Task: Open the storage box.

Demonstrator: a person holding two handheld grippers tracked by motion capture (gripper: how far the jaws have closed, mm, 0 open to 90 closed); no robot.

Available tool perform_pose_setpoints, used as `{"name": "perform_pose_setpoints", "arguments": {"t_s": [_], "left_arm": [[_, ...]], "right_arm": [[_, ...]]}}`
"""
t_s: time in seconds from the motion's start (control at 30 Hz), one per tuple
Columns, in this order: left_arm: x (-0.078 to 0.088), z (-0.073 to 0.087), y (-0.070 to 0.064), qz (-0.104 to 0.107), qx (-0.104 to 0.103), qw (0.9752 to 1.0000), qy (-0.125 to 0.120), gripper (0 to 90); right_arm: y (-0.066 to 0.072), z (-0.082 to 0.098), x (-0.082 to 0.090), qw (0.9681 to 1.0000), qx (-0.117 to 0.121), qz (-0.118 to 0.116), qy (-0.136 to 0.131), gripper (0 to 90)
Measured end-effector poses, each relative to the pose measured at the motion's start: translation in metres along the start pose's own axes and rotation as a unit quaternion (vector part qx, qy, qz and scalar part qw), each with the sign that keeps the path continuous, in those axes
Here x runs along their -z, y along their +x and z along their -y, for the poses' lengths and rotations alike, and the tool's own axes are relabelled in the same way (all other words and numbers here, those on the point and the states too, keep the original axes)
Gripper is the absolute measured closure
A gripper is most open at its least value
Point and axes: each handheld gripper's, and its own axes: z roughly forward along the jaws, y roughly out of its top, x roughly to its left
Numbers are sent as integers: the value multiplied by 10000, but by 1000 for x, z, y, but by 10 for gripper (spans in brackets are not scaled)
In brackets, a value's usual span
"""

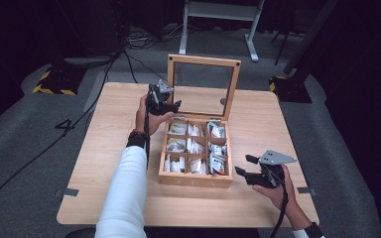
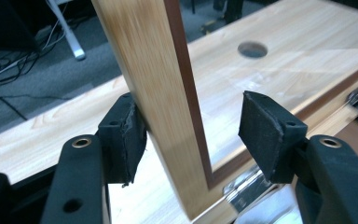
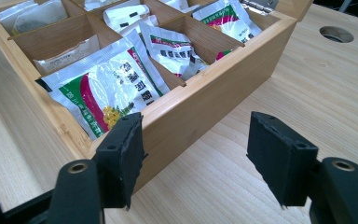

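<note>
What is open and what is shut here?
Wooden box: open.
Lid: standing upright, its frame between the left gripper's jaws.
Left gripper: open, one pad touching the lid frame.
Right gripper: open, holding nothing, by the box corner.
Packets: lying in the compartments.

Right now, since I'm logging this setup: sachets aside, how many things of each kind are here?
Table: 1
Box: 1
Lid: 1
Claws: 2 (left claw, right claw)
Total: 5
</note>
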Motion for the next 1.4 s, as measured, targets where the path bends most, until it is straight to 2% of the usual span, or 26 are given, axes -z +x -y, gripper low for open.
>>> {"name": "perform_pose_setpoints", "arguments": {"t_s": [0.27, 0.4, 0.5, 0.53, 0.57, 0.6, 0.63, 0.83, 1.03, 1.13, 1.17, 1.2, 1.4], "left_arm": [[-4, 9, 0, 128, 24, 9999, 112, 416], [-1, 14, -3, 145, -145, 9995, 261, 385], [8, 19, -2, 122, -361, 9985, 405, 333], [8, 19, -2, 122, -361, 9985, 405, 309], [16, 23, 0, 103, -401, 9983, 421, 295], [16, 23, 0, 103, -401, 9983, 421, 280], [26, 26, 4, 120, -403, 9983, 397, 263], [55, 41, 11, 86, -394, 9986, 342, 199], [73, 63, 13, 49, -570, 9971, 499, 180], [78, 75, 12, 7, -682, 9955, 663, 175], [78, 75, 12, 7, -682, 9955, 663, 171], [82, 83, 11, -10, -714, 9952, 665, 172], [94, 110, 3, 32, -830, 9939, 728, 173]], "right_arm": [[0, 0, 0, 10000, 10, 2, 8, 363], [0, 0, 0, 10000, -14, 5, -9, 364], [0, -1, 2, 10000, 0, 0, -31, 364], [0, -1, 2, 10000, 0, 0, -31, 364], [0, -2, 2, 10000, 8, -10, -44, 365], [0, -2, 2, 10000, 8, -10, -44, 365], [2, -5, 4, 10000, 8, -22, -89, 365], [9, -15, 10, 9996, 83, -142, -237, 362], [23, -23, 8, 9988, 236, -358, -219, 354], [28, -25, 6, 9984, 284, -445, -211, 352], [30, -26, 6, 9982, 291, -479, -211, 352], [32, -27, 5, 9980, 298, -509, -209, 351], [43, -30, -1, 9968, 400, -666, -166, 349]]}}
